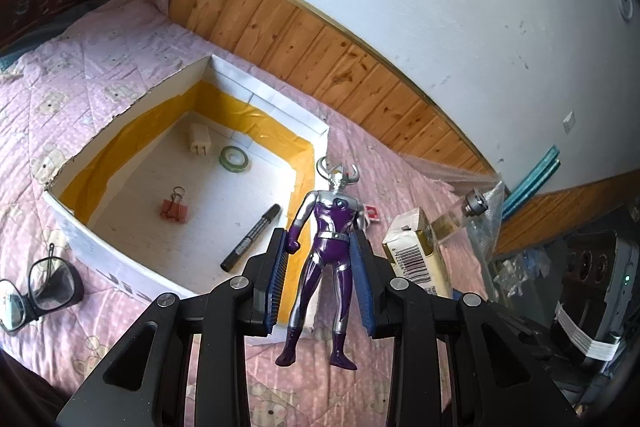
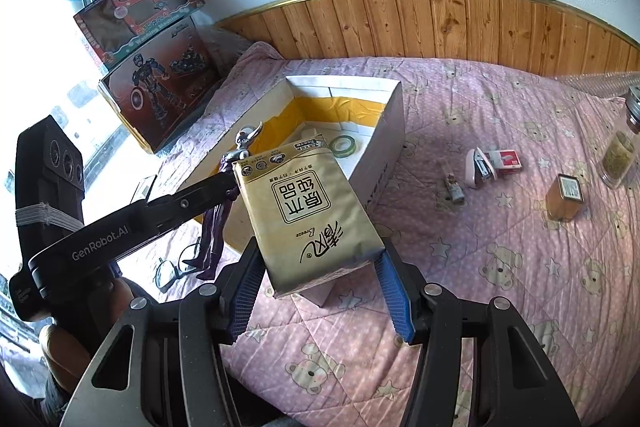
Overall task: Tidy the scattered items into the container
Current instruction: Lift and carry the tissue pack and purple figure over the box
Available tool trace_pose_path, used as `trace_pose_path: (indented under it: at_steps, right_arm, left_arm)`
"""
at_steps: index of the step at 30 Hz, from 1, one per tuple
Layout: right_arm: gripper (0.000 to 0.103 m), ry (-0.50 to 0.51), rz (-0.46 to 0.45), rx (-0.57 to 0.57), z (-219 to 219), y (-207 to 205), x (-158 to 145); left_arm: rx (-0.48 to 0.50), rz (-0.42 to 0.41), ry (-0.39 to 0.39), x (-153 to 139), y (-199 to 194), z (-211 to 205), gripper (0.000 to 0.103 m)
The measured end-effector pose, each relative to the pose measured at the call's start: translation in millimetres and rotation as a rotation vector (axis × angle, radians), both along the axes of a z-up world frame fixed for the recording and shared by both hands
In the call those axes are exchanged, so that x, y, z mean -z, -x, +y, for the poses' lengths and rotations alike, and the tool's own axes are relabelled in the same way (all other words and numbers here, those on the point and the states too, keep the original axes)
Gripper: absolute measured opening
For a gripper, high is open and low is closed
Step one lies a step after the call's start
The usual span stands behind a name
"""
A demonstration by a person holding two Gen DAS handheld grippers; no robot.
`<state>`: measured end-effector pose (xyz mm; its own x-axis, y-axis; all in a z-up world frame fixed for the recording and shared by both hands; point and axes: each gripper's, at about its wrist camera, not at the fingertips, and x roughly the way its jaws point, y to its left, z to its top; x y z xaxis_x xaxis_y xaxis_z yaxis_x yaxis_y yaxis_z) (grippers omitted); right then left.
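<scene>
My left gripper [image 1: 322, 247] is shut on a purple and silver toy figure [image 1: 328, 251], held upright above the near right corner of the white cardboard box [image 1: 96, 247]. The box holds a black marker [image 1: 252, 237], a red binder clip [image 1: 175, 209], a green tape roll [image 1: 235, 157] and a white charger [image 1: 199, 140]. My right gripper [image 2: 320, 279] is shut on a tan tissue pack [image 2: 308, 211], held over the box's near edge [image 2: 384, 163]. The left gripper's finger [image 2: 200, 193] and the figure [image 2: 218, 223] show at the left of the right wrist view.
Black glasses [image 1: 36, 287] lie left of the box. On the pink quilt right of the box lie a stapler [image 2: 478, 167], a red small box [image 2: 506, 161], a small amber jar [image 2: 566, 201] and a glass jar [image 2: 622, 155]. Toy boxes [image 2: 156, 99] stand at the far left.
</scene>
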<state>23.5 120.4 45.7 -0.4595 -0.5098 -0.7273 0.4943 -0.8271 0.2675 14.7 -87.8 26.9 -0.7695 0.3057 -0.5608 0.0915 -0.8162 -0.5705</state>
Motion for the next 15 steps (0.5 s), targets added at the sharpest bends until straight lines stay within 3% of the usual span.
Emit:
trace_pose_path:
  at_steps: [15]
  right_arm:
    - [0.057,-0.003,0.012,-0.040,-28.7,24.3,-7.7]
  left_arm:
    - [-0.018,-0.040,0.008,1.0,14.6,-20.3,0.033]
